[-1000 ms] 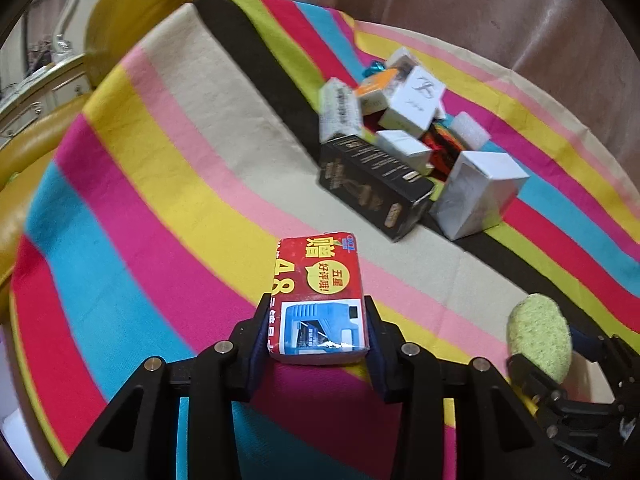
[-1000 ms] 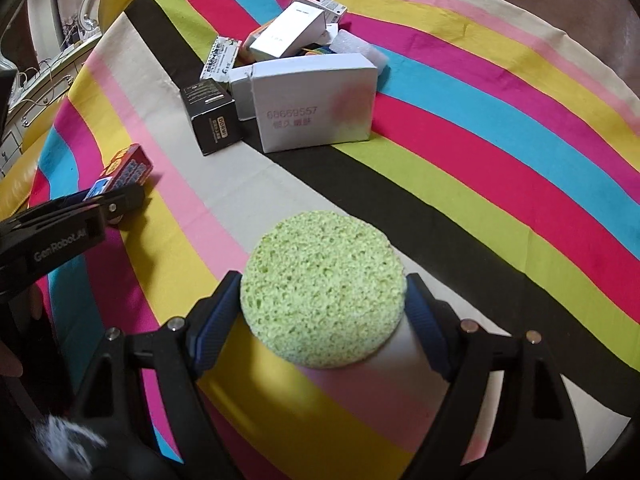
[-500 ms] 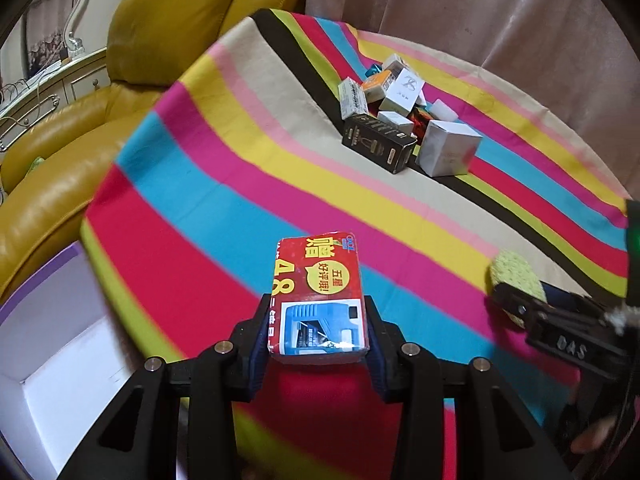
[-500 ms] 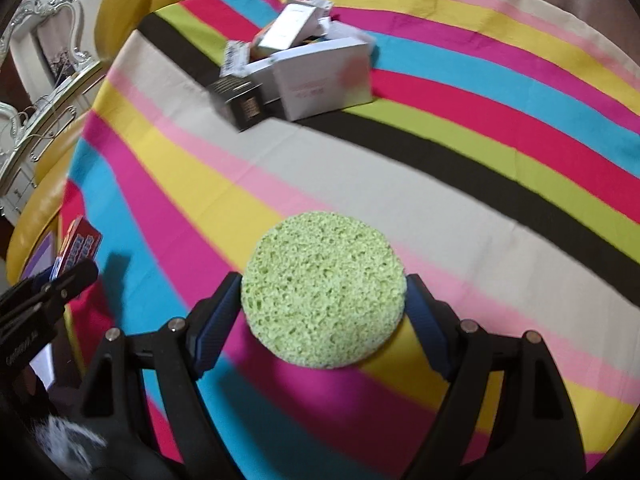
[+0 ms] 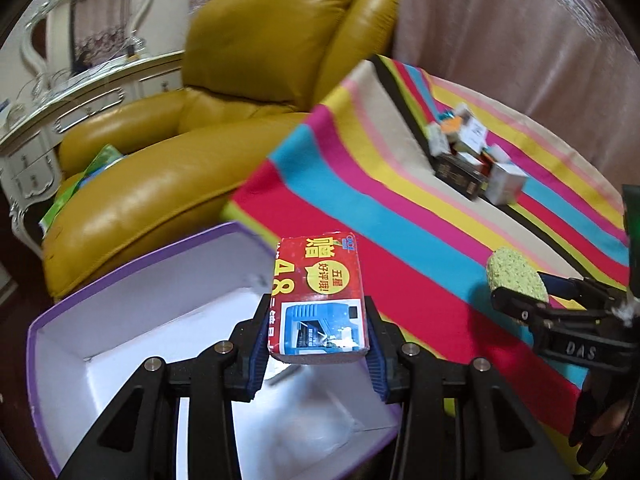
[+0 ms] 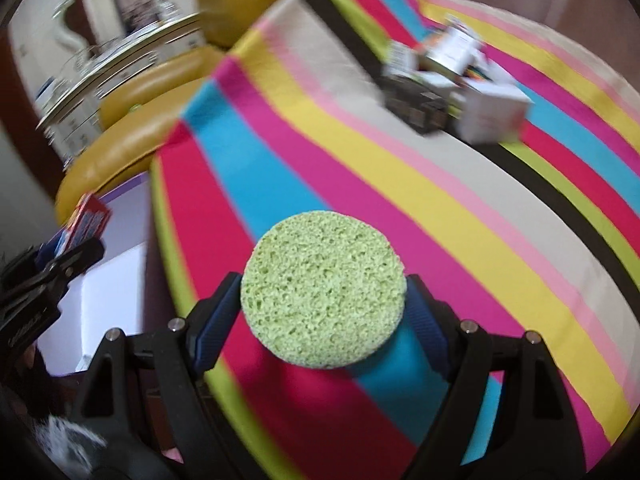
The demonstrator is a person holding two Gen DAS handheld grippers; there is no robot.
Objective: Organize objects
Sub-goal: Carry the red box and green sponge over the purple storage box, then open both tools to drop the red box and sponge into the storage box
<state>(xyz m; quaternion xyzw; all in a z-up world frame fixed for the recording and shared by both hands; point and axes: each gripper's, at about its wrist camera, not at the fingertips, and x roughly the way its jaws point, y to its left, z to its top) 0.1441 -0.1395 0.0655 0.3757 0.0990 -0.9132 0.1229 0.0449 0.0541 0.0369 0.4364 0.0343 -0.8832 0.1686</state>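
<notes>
Sitting between gripper (image 5: pixel 317 344) pads: red box (image 5: pixel 318 296)

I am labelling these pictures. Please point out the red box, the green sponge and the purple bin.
red box (image 5: pixel 318 280), left wrist view, printed top face
green sponge (image 6: pixel 324 294), right wrist view, round face
purple bin (image 5: pixel 132 264), left wrist view, far rim

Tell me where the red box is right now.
The red box is clamped in the left gripper, held above the open purple-rimmed bin beside the striped table's edge.
</notes>
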